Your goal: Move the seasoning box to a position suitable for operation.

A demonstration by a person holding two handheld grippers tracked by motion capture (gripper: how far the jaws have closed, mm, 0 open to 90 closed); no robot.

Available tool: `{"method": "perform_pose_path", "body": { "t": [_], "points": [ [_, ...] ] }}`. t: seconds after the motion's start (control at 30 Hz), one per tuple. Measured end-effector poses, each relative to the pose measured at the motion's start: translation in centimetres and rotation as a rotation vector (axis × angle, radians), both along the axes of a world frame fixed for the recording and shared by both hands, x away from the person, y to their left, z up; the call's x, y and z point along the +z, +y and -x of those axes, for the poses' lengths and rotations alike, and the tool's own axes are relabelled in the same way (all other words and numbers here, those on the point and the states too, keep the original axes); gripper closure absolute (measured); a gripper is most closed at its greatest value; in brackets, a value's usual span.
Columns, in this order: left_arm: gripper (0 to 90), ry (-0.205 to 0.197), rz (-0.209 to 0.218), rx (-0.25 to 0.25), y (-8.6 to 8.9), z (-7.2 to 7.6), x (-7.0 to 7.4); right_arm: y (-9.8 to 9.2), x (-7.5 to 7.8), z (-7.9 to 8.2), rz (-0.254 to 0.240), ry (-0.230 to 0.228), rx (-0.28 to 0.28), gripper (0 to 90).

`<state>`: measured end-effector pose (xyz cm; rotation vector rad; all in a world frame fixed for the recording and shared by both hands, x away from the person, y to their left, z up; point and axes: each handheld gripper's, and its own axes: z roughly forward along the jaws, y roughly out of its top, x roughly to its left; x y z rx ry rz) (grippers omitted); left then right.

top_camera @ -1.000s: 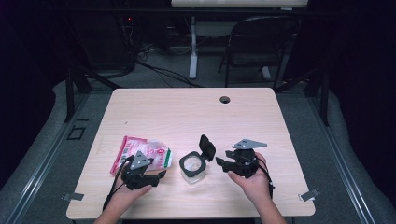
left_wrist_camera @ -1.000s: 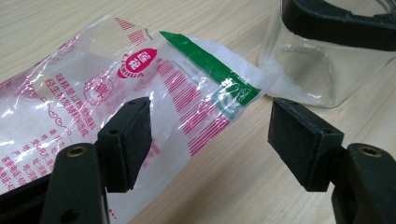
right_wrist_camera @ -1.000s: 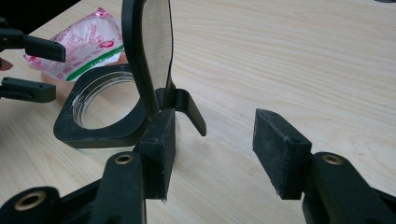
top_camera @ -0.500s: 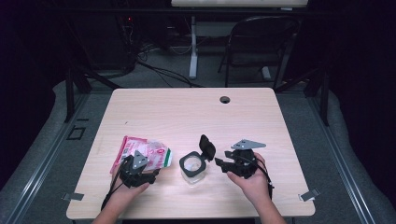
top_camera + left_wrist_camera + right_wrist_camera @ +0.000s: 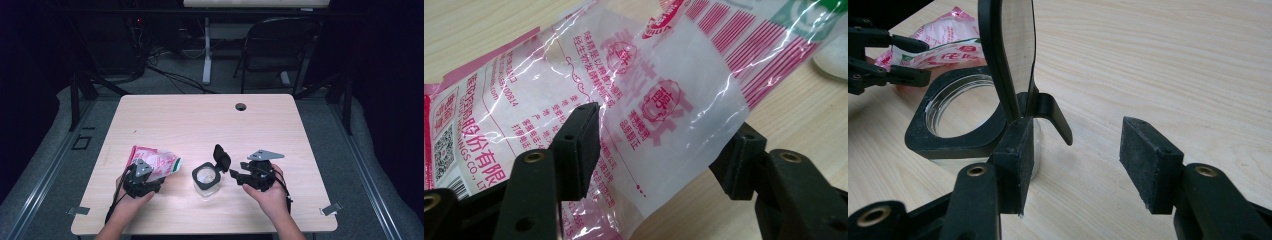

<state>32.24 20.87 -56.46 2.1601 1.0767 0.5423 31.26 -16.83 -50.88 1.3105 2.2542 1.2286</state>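
Mostly I can read the scene, but some parts stay unclear. My left tongs (image 5: 659,150) have just been closing, with the bag (image 5: 634,100) between the jaws; in the left gripper view the left pad lies on the plastic, the right pad is at its edge, and I cannot tell if they already press. The bag's lower end is cut off there, and in the high view my left tongs (image 5: 142,175) cover its near part. The bag (image 5: 155,161) lies at the left front of the worktop (image 5: 200,120), just beside the jar (image 5: 206,177). My right tongs (image 5: 1073,160) stand open; the left jaw is close by the jar (image 5: 963,120) under its raised lid (image 5: 1010,55), contact unclear. Beyond them the worktop has open room up to the far edge.
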Motion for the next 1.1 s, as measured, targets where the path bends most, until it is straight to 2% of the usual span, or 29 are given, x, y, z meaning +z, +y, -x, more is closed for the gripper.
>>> {"method": "perform_pose_path", "body": {
  "t": [0.13, 0.37, 0.47, 0.7, 1.0, 1.1],
  "points": [
    [45.1, -0.008, -0.012, 0.005, -0.3, -0.2, -0.4, 0.1, 0.0, 0.0, -0.003, 0.000, -0.001, 47.2],
    [44.9, -0.010, 0.032, 0.037, -0.5, -0.8, -0.7, 0.1, -0.2, -0.1, -0.013, 0.002, -0.010, 46.9],
    [44.7, -0.011, 0.043, 0.037, -0.5, -1.0, -0.8, 0.1, -0.2, -0.1, -0.013, 0.003, -0.010, 46.9],
    [50.5, -0.027, 0.011, 0.024, -0.4, -1.2, -1.1, 0.0, -0.3, -0.1, -0.018, 0.006, -0.018, 46.5],
    [55.1, -0.032, -0.059, 0.024, -0.7, -1.5, -1.7, 0.0, -0.4, -0.1, -0.024, 0.011, -0.019, 45.8],
    [57.9, -0.031, -0.057, 0.023, -0.5, -1.7, -1.8, 0.0, -0.5, -0.1, -0.029, 0.009, -0.022, 45.7]
  ]
}}
